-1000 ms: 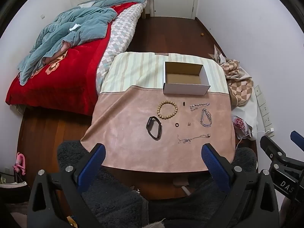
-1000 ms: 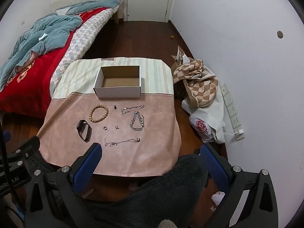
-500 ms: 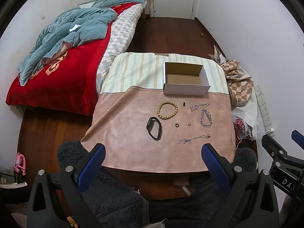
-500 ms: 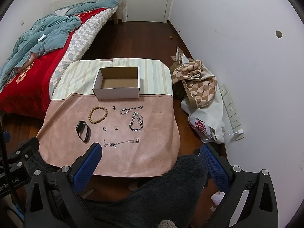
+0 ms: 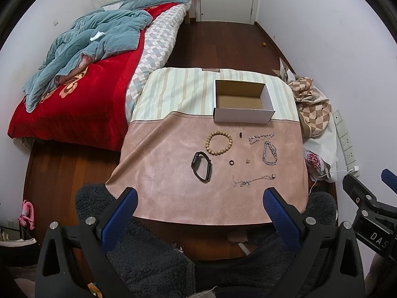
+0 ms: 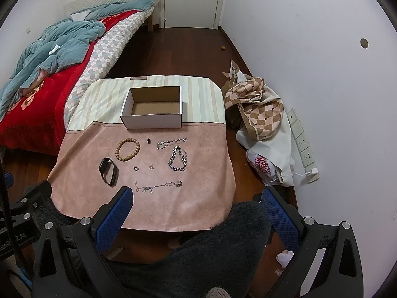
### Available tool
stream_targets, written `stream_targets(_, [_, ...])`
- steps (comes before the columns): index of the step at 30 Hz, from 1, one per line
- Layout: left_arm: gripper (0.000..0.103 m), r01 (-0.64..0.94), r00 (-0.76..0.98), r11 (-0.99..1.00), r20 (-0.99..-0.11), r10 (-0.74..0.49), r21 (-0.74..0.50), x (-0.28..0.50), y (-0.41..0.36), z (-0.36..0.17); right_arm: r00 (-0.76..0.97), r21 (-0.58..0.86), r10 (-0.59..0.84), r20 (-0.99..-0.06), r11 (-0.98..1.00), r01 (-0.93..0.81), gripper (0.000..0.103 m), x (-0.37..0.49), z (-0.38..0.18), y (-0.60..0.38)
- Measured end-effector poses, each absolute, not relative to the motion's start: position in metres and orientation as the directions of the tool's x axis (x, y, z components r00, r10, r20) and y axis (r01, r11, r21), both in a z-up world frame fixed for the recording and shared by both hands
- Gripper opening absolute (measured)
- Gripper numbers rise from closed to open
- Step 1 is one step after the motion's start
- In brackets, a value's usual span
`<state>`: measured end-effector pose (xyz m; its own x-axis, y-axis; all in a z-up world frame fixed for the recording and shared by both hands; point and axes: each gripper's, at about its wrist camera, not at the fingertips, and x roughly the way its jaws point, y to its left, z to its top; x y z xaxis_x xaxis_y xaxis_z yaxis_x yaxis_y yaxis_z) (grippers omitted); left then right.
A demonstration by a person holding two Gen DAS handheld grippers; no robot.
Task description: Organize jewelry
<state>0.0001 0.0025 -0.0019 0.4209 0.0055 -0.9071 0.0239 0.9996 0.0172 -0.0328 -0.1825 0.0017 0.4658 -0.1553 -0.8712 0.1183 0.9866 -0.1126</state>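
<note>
With both the left tongs (image 5: 198, 207) and right tongs (image 6: 198, 204) spread apart, empty and short of the desk (image 5: 173, 198), the jewelry lies loose before the cardboard box (image 5: 242, 118): the stiff, light bead bracelet (image 5: 220, 143) suits a rim pinch, while the limp, slippery curb chain (image 5: 270, 153) probably needs gathering at its bunched links.

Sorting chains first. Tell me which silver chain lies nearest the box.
The thin chain, stretched sideways just before the box. The chunky chain lies behind it, and the charm chain sits nearest the table's front edge.
</note>
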Motion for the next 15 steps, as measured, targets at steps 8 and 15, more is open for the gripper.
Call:
stream_targets(8, [0.103,0.024,0.422,1.000,-0.907,0.003,0.015,0.0010,0.0017,-0.0017,0.464,-0.111,-0.154,-0.872,0.987,0.118,0.103,-0.0330,0.0026,-0.1816])
stream_targets(15, [0.103,0.026,0.423,1.000,-0.906,0.003,0.016,0.0013,0.0014,-0.0019,0.472,-0.114,-0.158,-0.868,0.986,0.120,0.103,-0.0327,0.0042,-0.1811])
